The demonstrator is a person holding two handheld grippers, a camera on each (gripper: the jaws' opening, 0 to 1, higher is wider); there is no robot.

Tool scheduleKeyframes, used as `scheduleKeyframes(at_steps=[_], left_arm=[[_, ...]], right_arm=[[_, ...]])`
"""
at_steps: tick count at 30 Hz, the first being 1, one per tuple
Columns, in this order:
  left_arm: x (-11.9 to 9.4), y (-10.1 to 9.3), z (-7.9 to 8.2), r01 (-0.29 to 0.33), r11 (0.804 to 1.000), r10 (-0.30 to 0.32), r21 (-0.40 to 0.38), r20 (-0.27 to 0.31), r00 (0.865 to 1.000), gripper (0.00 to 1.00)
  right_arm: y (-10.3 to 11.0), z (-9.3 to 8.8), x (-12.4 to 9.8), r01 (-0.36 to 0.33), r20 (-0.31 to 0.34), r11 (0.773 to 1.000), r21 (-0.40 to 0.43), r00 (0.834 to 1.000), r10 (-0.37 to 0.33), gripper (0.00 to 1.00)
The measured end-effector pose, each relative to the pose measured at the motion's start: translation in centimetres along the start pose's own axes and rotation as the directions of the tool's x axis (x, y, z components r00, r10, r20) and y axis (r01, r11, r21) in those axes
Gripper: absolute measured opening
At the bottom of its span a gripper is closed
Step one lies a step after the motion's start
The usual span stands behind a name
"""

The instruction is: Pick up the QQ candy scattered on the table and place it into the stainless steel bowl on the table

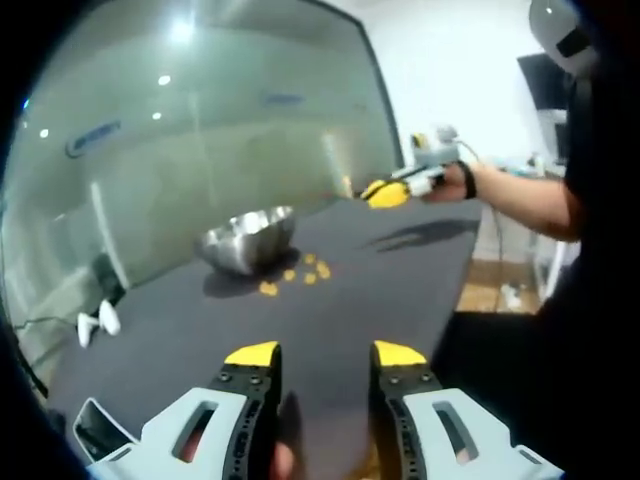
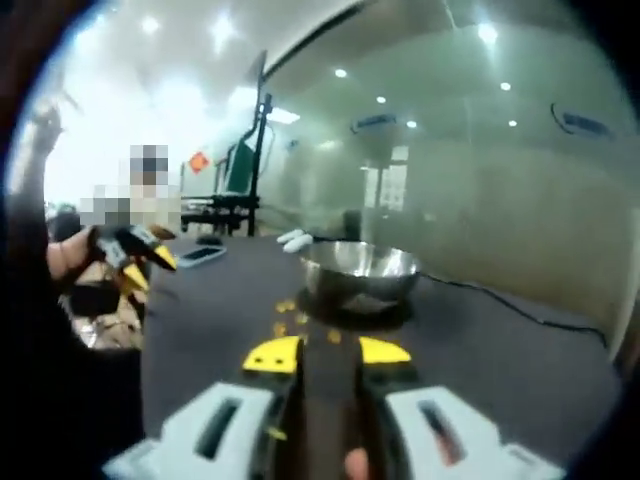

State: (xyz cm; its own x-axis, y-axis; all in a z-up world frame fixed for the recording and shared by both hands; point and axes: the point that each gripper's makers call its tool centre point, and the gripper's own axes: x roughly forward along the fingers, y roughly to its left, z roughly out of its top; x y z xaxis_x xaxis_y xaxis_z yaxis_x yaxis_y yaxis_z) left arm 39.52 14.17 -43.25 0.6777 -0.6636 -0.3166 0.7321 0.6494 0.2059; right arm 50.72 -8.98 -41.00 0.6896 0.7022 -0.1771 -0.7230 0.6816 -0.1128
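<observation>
A stainless steel bowl [image 1: 248,238] stands on the dark table [image 1: 340,310], also seen as bowl [image 2: 360,265] in the right gripper view. Several yellow QQ candies [image 1: 300,274] lie scattered just in front of it; the candies [image 2: 290,318] show between the bowl and my right jaws. My left gripper [image 1: 325,355] hovers open over the near table, nothing between its yellow-tipped jaws. My right gripper [image 2: 328,352] is open and holds nothing, a little short of the candies. A hand holds the right gripper [image 1: 385,192] above the table's far right edge. The left gripper [image 2: 150,268] shows at the left.
Two white controllers [image 1: 100,320] lie at the table's left edge, seen as controllers [image 2: 295,238] behind the bowl. A phone [image 2: 200,255] lies near them. A cable [image 2: 500,300] runs across the table right of the bowl. A glass wall stands behind the table.
</observation>
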Motion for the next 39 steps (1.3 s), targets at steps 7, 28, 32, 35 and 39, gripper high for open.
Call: scheduleKeyframes(at_steps=[7,28,32,35,39], left_arm=[[0.4,-0.3,0.2,0.012,1.0,-0.012,0.008,0.004,1.0,0.37],[0.0,-0.4,-1.0,0.007,1.0,-0.007,0.003,-0.021,1.0,0.37],[-0.3,-0.7,-1.0,0.015,1.0,-0.015,0.011,-0.019,1.0,0.37],[-0.4,-0.5,-1.1,0.009,1.0,-0.009,0.007,-0.021,1.0,0.37],[-0.6,-0.3,-1.3,0.0,1.0,0.001,0.004,-0.029,1.0,0.37]], right_arm=[[-0.1,-1.3,0.7,0.014,-0.041,1.0,-0.011,0.999,-0.015,0.21],[1.5,-3.0,9.1,-0.091,-0.135,0.995,-0.03,0.987,0.086,0.21],[1.3,-3.3,10.4,-0.099,-0.14,0.995,-0.009,0.985,0.097,0.21],[0.9,-3.6,11.2,-0.087,-0.155,0.996,-0.015,0.984,0.084,0.21],[0.9,-3.7,12.3,-0.092,-0.156,0.996,-0.008,0.984,0.09,0.21]])
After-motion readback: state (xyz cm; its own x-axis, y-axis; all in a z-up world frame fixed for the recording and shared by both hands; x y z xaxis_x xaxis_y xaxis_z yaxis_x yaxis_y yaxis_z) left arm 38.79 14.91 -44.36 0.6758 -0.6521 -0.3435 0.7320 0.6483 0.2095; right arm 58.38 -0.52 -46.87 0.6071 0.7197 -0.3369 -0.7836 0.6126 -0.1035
